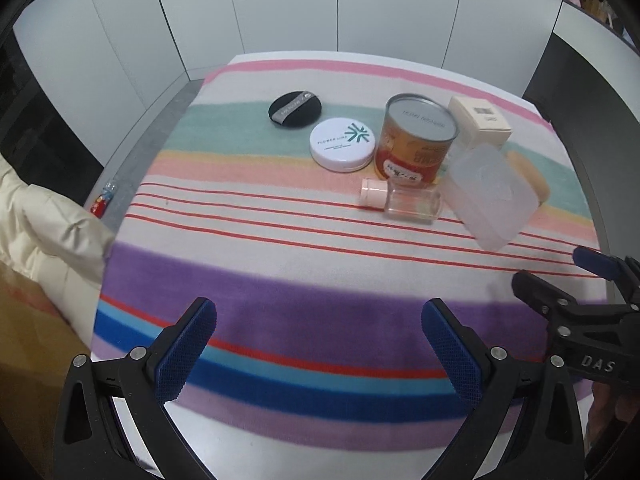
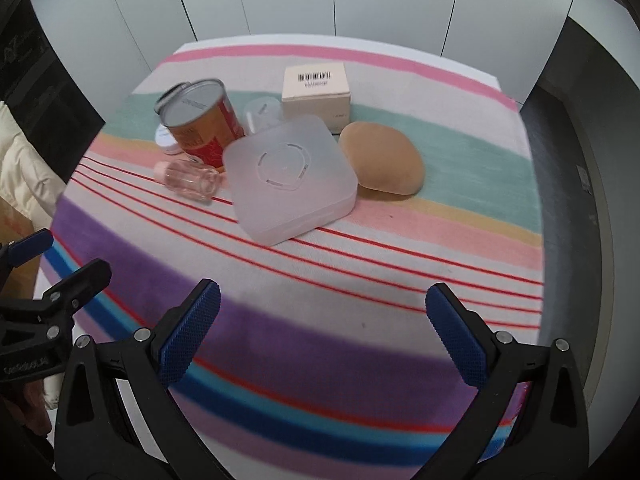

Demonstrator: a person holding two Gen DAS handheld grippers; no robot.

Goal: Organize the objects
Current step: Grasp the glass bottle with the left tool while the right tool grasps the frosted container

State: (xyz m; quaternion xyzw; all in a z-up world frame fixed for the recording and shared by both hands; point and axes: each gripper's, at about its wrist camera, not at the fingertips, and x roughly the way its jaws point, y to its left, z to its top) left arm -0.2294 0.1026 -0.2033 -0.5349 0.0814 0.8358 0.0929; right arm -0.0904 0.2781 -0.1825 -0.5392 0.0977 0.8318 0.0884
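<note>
On the striped cloth lie a black powder puff, a white round compact, an orange can, a clear bottle with a pink cap on its side, a frosted square plastic case, a cream box and a tan sponge. The right wrist view shows the can, bottle, case and box. My left gripper is open and empty over the near purple stripe. My right gripper is open and empty, also near the front edge.
The right gripper shows at the right edge of the left wrist view, and the left gripper at the left edge of the right wrist view. A cream padded jacket lies left of the table. White cabinet panels stand behind.
</note>
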